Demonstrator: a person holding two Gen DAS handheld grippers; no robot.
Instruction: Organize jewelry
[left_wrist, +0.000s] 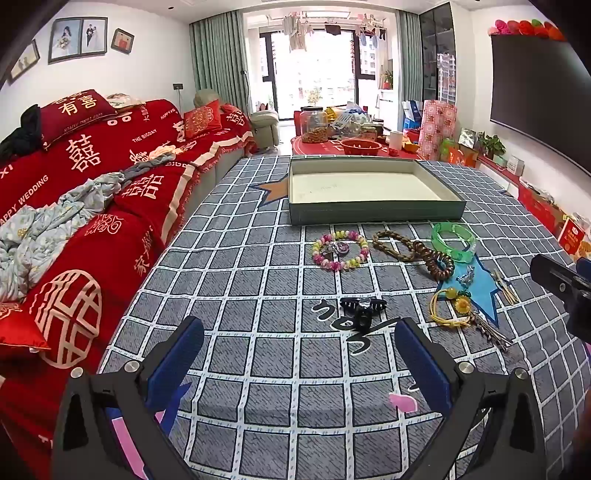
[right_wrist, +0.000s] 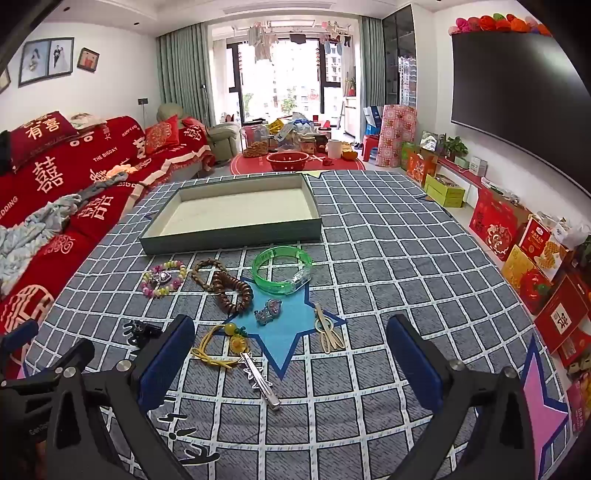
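A shallow grey tray (left_wrist: 373, 212) (right_wrist: 229, 240) with a cream floor stands empty on the checked cloth. In front of it lie a pink-yellow bead bracelet (left_wrist: 340, 251) (right_wrist: 164, 278), a brown bead strand (left_wrist: 417, 251) (right_wrist: 231, 286), a green bangle (left_wrist: 453, 238) (right_wrist: 282, 271), a small silver charm (right_wrist: 268, 312), a yellow cord with a flower (left_wrist: 452, 306) (right_wrist: 221, 345), a silver hair clip (right_wrist: 260, 376), a gold clip (right_wrist: 328, 332) and a black claw clip (left_wrist: 363, 310). My left gripper (left_wrist: 299, 358) is open just before the claw clip. My right gripper (right_wrist: 291, 354) is open around the hair clip area.
A red sofa (left_wrist: 92, 177) runs along the left edge of the table. Boxes (right_wrist: 517, 243) line the right wall under a TV (right_wrist: 517, 96). A round red table (left_wrist: 354, 146) with jars stands beyond the tray. The right gripper shows at the left wrist view's right edge (left_wrist: 565, 284).
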